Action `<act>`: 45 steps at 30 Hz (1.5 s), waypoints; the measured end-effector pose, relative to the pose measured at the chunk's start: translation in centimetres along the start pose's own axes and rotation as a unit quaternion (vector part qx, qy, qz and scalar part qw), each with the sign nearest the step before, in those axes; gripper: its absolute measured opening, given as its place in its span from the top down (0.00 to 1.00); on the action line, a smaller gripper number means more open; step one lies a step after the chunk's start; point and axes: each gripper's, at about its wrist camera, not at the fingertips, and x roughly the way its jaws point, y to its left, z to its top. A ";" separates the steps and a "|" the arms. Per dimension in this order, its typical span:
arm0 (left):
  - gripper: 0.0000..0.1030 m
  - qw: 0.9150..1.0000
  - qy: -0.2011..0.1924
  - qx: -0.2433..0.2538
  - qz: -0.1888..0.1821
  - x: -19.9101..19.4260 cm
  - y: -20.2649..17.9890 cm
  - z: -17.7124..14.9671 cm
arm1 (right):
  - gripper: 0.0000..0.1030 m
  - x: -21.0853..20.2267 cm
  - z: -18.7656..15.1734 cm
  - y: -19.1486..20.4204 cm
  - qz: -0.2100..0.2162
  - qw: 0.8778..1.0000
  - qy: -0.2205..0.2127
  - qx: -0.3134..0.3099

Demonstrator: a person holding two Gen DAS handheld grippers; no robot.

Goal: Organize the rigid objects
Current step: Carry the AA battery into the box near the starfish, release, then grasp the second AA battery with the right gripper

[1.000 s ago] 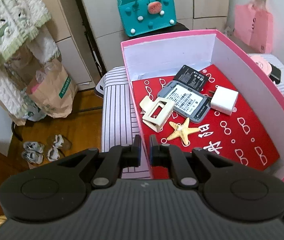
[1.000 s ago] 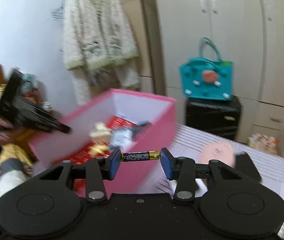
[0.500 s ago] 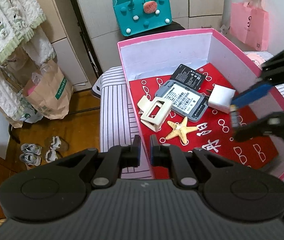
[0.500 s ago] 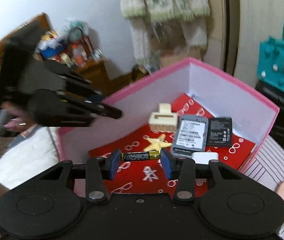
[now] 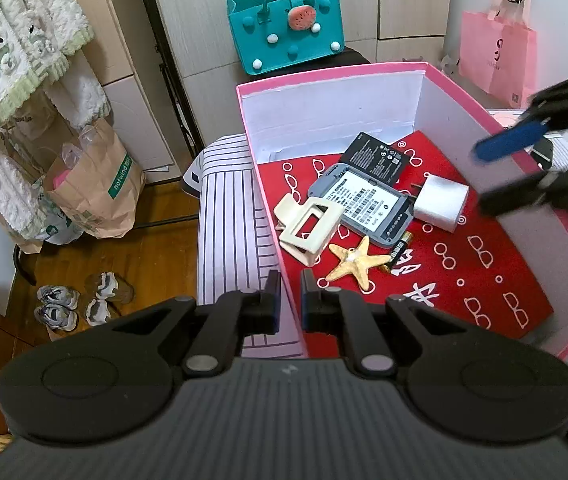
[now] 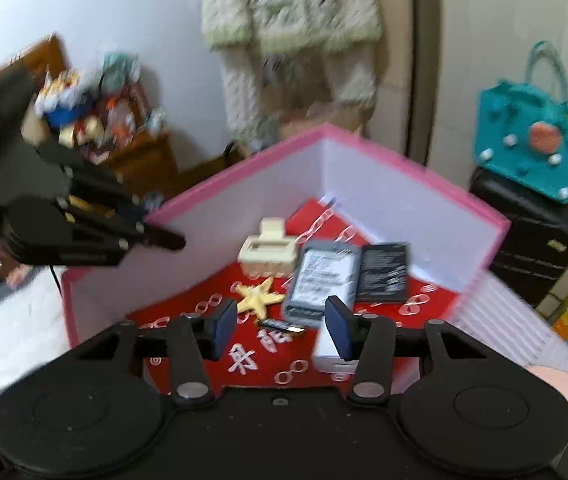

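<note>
over the pink box (image 5: 436, 70), the right gripper (image 6: 281, 322) stands with its fingers apart and nothing between them; the jaws have just been opening. the battery (image 5: 398, 249) now lies on the red floor of the box, just beside the starfish (image 5: 358, 261) and against the near edge of the grey battery pack (image 5: 362, 204). in the right wrist view the battery (image 6: 281, 325) shows below and between the blue pads, clear of both. the left gripper (image 5: 287, 298) is narrowed almost fully onto the near left wall of the box, apparently steadying it; whether the pads press the wall cannot be told for certain.

also in the box: cream hair clip (image 5: 308, 228), white charger (image 5: 440, 202), black flat battery (image 5: 378, 156).

step in hand: release of the battery into the box, judged complete.

next move, as a judgement:
- lift the right gripper clear of the box's right wall without brushing the charger.
- go to the next loose item on the striped table (image 5: 227, 208); a pink round object (image 6: 556, 384) lies at the near right, outside the box.
- keep the jaws wide for that approach.
</note>
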 end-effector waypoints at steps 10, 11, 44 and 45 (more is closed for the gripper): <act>0.92 1.000 -0.006 -0.019 -0.002 -0.1 0.1 -0.2 | 0.42 -6.7 -6.3 -5.5 -0.089 0.990 -0.046 0.098; 0.92 1.000 -0.005 -0.020 -0.001 -0.2 0.1 -0.2 | 0.42 -6.8 -7.2 -6.1 -0.098 0.988 -0.041 0.109; 0.92 0.999 0.002 -0.036 0.010 -0.1 -0.2 0.0 | 0.39 -1.9 -17.5 -5.4 -0.236 0.958 -0.030 0.163; 0.92 0.999 0.001 -0.035 0.011 -0.1 -0.2 0.0 | 0.39 -1.8 -17.5 -5.3 -0.240 0.957 -0.033 0.163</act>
